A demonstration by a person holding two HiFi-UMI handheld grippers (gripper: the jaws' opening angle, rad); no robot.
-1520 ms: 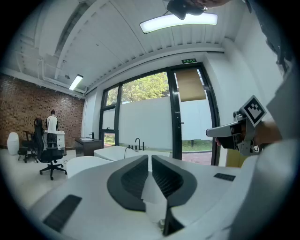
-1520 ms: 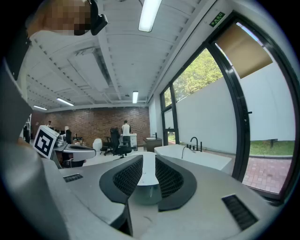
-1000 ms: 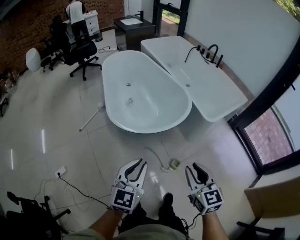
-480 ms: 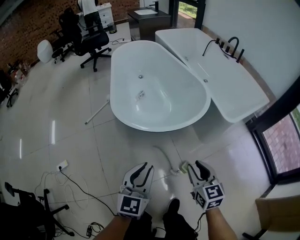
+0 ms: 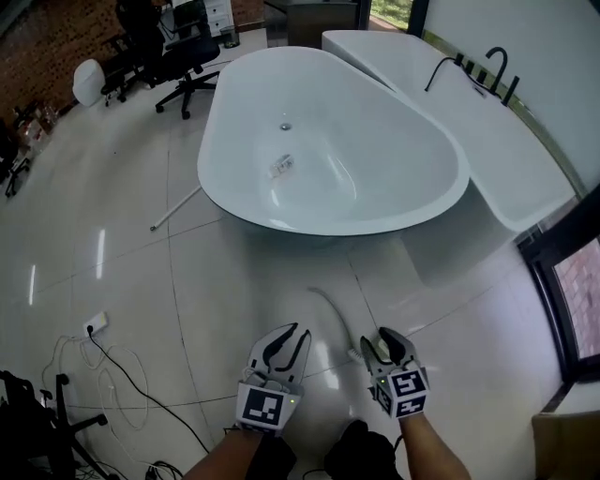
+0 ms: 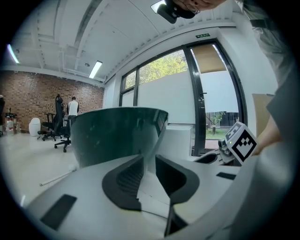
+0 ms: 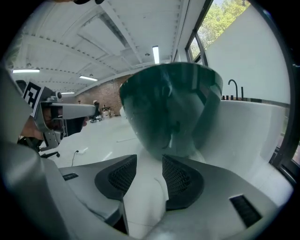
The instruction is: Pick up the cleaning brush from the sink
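This is still the approach, and nothing is picked up yet. Both grippers hang low over the floor (image 5: 112, 234), short of the near rim of the tub (image 5: 394, 159) (the only basin in sight, so I take it for the sink). The left gripper (image 5: 292, 331) has its jaws apart with nothing between them. The right gripper (image 5: 378, 337) is opening its jaws, and they too are empty. What I take for the brush (image 5: 281, 167) lies on the tub's bottom, just this side of the drain (image 5: 286, 125), well apart from both grippers. The next move, I judge, calls for lifting a gripper over the near rim and reaching down into the tub with jaws wide. The jaws then need lining up across the thing before they close.

The brush is too small to show handle or bristles, so it may be something else. Both gripper views meet only the tub's outer wall, and its inside is hidden from them. A hose (image 5: 330, 305) on the floor runs behind the right gripper, its end covered. A dark cabinet (image 5: 314, 9) is cut off at the top edge.
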